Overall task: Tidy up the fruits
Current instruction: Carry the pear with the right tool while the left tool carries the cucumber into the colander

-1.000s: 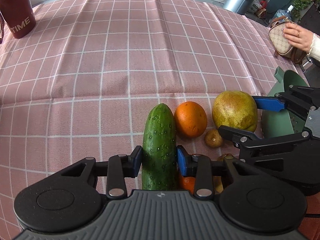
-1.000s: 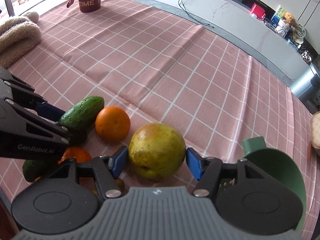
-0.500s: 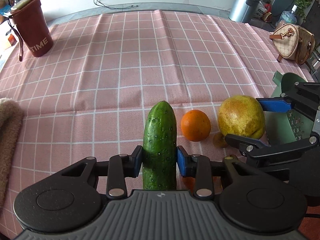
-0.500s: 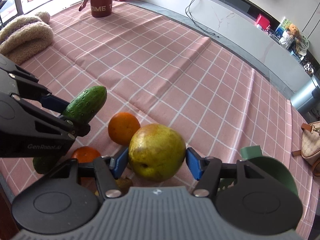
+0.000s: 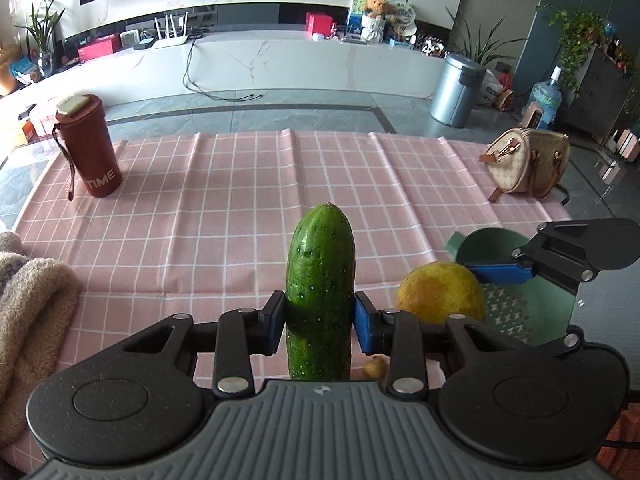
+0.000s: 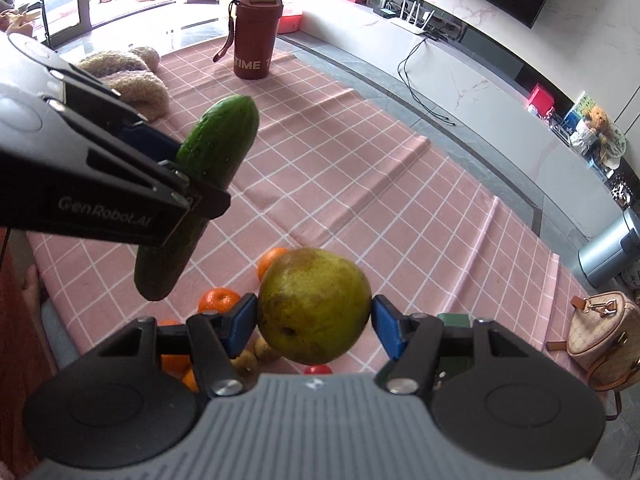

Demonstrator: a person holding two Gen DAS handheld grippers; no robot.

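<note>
Both grippers have risen, cucumber (image 5: 320, 280) and pear (image 6: 314, 306) clamped between jaws.

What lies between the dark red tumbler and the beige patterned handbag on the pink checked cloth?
Only bare pink checked cloth between tumbler and handbag, seen in the left wrist view.

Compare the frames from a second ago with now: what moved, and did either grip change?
Both grippers rose off the tablecloth with their loads: the left gripper lifted the cucumber, the right gripper lifted the yellow-green fruit, and both views tipped up toward the room. A hand on the handbag has gone. Both grips stayed clamped; the oranges and green colander stayed put.
</note>
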